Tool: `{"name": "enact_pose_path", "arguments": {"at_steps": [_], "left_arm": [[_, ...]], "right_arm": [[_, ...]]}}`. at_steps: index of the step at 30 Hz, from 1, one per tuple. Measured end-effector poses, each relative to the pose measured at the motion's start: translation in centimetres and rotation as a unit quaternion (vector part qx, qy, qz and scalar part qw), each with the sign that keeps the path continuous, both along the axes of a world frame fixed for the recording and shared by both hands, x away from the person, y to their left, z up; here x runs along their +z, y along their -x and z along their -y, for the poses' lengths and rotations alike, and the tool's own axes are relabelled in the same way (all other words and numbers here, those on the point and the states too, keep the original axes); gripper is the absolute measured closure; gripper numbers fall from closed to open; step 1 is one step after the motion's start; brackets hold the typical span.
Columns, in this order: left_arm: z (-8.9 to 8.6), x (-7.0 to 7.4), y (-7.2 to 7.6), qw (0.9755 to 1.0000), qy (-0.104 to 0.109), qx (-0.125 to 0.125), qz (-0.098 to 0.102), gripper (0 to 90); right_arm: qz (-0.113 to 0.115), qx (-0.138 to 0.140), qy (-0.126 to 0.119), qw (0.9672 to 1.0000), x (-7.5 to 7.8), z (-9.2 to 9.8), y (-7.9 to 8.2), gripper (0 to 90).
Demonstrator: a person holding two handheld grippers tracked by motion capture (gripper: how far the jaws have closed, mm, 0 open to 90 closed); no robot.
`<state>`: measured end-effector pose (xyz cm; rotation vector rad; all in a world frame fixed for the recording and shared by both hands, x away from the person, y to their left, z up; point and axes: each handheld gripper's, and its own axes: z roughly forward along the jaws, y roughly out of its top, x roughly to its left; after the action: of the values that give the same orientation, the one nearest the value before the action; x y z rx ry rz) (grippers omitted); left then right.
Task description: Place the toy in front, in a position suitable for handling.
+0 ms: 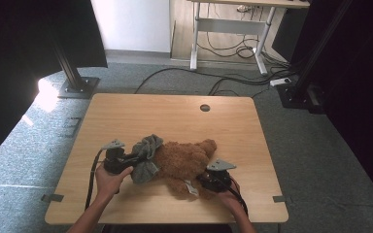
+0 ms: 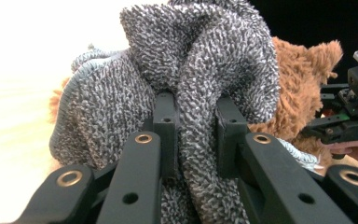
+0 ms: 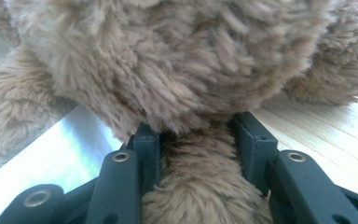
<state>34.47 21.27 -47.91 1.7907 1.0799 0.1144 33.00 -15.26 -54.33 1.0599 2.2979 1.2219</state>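
Pulling a grey knit over a teddy bear

Near the table's (image 1: 126, 107) front edge, the left gripper (image 2: 196, 135) pinches a fold of the grey knit (image 2: 186, 60) tight, and the right gripper (image 3: 198, 154) squeezes a limb of the teddy bear (image 1: 184, 162). Hold the bear still, I think, and pull the knit slowly so it won't bunch up.

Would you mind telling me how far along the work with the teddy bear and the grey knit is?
Midway: the left tool grips the grey knit, bunched against the teddy bear on the table. The right tool pinches a limb. It isn't yet clear of the bear.
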Motion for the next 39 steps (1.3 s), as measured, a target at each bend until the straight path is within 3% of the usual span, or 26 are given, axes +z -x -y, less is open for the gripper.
{"name": "enact_pose_path", "arguments": {"at_steps": [4,7,9,13,17,19,23,28,34,39], "left_arm": [[0.3,-0.5,0.6,0.9999,-0.013,-0.002,0.008,74.4],[-0.1,-1.2,0.7,0.9999,0.01,-0.005,-0.003,74.6],[-0.1,-1.6,0.9,0.9998,0.017,-0.007,-0.003,74.9],[0.5,-1.8,1.5,0.9998,0.01,-0.014,0.005,75.0],[0.5,-2.0,1.9,0.9998,0.014,-0.017,0.005,75.1],[0.3,-2.1,2.2,0.9997,0.016,-0.016,0.005,75.0],[0.0,-2.1,2.5,0.9994,0.029,-0.02,-0.001,74.9],[0.7,0.3,2.2,0.9987,0.041,-0.029,0.003,74.1],[5.4,3.5,0.3,0.9973,0.03,-0.064,0.017,73.7],[10.3,4.3,-1.8,0.9958,0.0,-0.092,0.005,73.6]], "right_arm": [[0.006,0.0,-0.003,1.0,0.2,0.2,0.2,46.9],[0.001,0.016,-0.019,0.9997,0.8,1.0,0.5,34.8],[0.002,0.025,-0.041,0.9988,1.6,1.5,0.9,29.8],[0.005,0.024,-0.103,0.9944,3.6,2.0,1.2,22.0],[-0.026,0.015,-0.114,0.993,3.4,0.3,-0.3,16.7],[-0.032,0.019,-0.112,0.993,2.8,-0.7,-0.9,21.4],[-0.006,0.025,-0.098,0.9948,2.7,-1.0,-0.6,37.5],[0.017,0.022,-0.088,0.9957,2.5,-0.8,0.3,46.3],[0.025,0.026,-0.08,0.9961,2.4,-0.8,0.5,46.9],[0.027,0.024,-0.079,0.9962,2.3,-0.8,0.5,46.8]]}}
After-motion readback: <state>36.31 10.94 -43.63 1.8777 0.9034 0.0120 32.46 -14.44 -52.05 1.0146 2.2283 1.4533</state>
